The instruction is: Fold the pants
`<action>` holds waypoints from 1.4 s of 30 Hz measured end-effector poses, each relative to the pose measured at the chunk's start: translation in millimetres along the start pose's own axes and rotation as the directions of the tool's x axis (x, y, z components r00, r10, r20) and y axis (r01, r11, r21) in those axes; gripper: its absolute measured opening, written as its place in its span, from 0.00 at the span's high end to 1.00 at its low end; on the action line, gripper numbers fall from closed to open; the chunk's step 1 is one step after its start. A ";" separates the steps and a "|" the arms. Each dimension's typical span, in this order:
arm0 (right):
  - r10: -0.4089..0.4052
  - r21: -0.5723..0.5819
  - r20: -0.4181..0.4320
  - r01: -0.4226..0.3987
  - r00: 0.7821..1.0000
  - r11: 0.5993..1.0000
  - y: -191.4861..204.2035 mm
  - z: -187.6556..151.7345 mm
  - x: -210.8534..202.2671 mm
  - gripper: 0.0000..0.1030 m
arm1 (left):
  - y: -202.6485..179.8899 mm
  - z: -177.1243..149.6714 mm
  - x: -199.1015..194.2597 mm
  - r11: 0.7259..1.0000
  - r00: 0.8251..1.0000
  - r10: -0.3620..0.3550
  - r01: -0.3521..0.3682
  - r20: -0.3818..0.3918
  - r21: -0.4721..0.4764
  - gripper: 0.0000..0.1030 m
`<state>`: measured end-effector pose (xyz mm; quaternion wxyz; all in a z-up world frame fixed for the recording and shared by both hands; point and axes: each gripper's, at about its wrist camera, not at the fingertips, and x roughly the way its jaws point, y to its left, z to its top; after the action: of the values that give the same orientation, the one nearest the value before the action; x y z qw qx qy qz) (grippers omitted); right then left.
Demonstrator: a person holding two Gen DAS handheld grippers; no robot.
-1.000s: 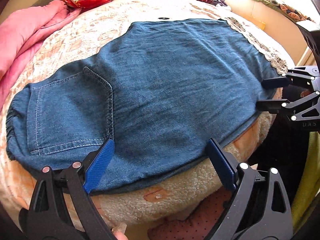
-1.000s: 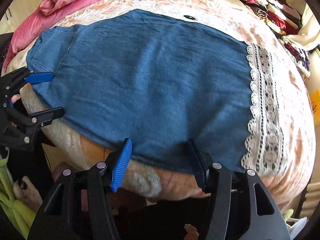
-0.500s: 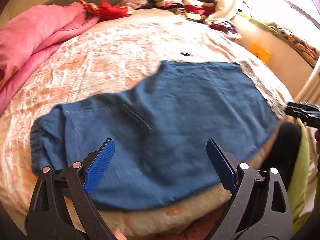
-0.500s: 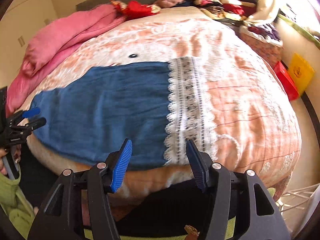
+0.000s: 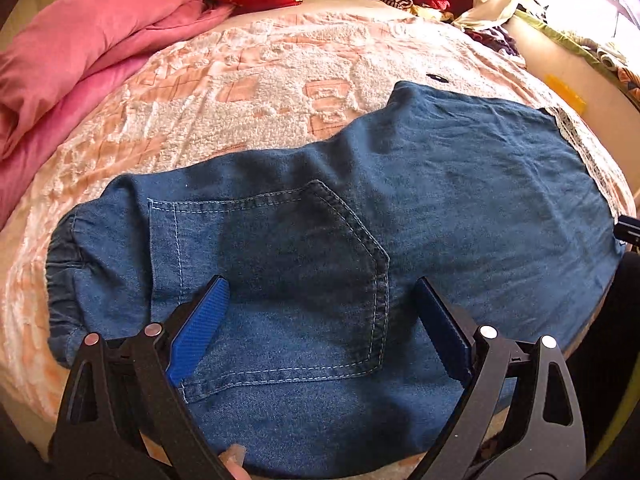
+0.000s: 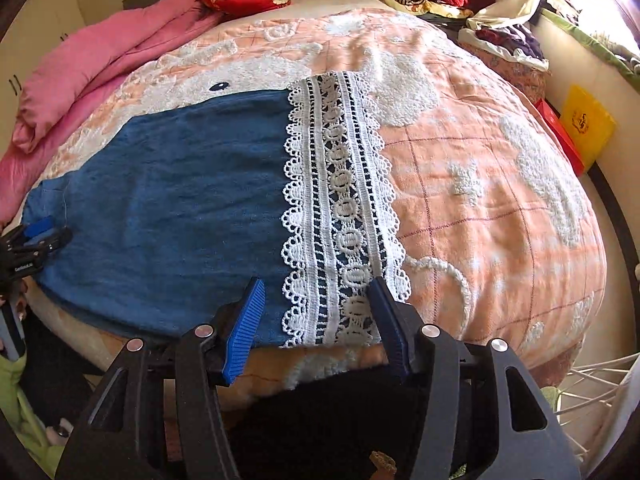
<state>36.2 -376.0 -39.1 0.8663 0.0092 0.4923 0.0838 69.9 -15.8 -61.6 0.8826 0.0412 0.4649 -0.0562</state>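
**Inspector A:** Where are the denim pants (image 5: 460,200) lying?

**Inspector B:** Spread flat along the near edge of the bed (image 6: 500,208), already doubled leg on leg by the look of it. The back pocket (image 5: 280,276) is facing up at the waist end; the white lace hem (image 6: 340,208) is lying at the other.

**A:** Jaws?

**B:** The left gripper (image 5: 320,320) is hovering over the back pocket with its jaws standing wide and empty. The right gripper (image 6: 316,320) is hovering over the lace hem, jaws partly open and straddling the lace without pinching it.

**A:** How should the step be done?

**B:** I am judging the next fold to be hem toward waist. The right jaws should be taking both layers at the near corner of the lace hem, not the top layer alone. The left should be pinning the waist end so the denim is not sliding off the bed edge. Lifting low and laying the hem square on the back pocket would be avoiding a skewed crease.

**A:** Any legible markings?

**B:** A yellow bag (image 6: 586,128) beyond the lace hem is carrying a dark emblem, too small to read. Lettering on the left gripper's body is illegible too.
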 end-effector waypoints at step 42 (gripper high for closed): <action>0.008 0.092 0.260 -0.033 0.966 0.995 -5.5 -0.1 -100.0 0.05 | -92.5 61.8 -93.8 0.977 0.970 -0.146 0.111 0.195 0.180 0.09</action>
<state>-13.2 -396.8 45.4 0.9208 0.0667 0.3783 0.0670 55.0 -109.5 48.8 0.9140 0.0791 0.3659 -0.1562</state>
